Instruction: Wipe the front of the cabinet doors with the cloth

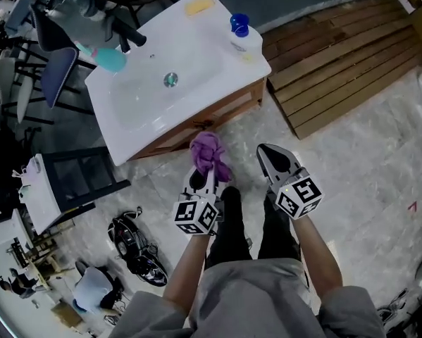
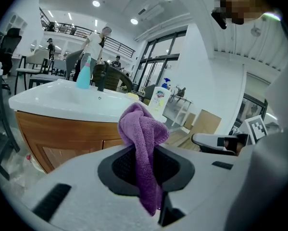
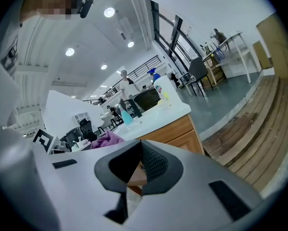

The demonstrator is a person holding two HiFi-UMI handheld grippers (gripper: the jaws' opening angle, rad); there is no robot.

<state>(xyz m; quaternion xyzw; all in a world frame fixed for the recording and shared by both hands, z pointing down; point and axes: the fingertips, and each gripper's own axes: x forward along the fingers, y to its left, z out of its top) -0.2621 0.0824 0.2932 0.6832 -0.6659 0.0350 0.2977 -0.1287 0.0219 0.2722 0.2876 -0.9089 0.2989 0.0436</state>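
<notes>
While a person stands facing a wooden cabinet under a white sink [image 1: 196, 48], seen from above, the left gripper [image 1: 205, 174] is clenched on a purple cloth [image 1: 209, 153]. The cloth is bunched into a knot above the jaws with a tail hanging below. It sits just in front of the doors [image 1: 225, 110], apparently not yet touching them. In the left gripper view, the cloth [image 2: 141, 129] stands between the jaws with the doors [image 2: 62, 141] beyond it, low and to the left. The right gripper [image 1: 275, 162] hangs beside the left one over the floor, its jaws closed together on nothing.

The step in hand looks like the approach to the first wipe. To do it well, the bunched head of the cloth should meet the wood, not the hard jaw tips. Press lightly and sweep in long, overlapping passes across each door. The grip should stay firm, since the loose tail could drag and pull the cloth free. The right gripper is best kept clear of the sweep.
</notes>
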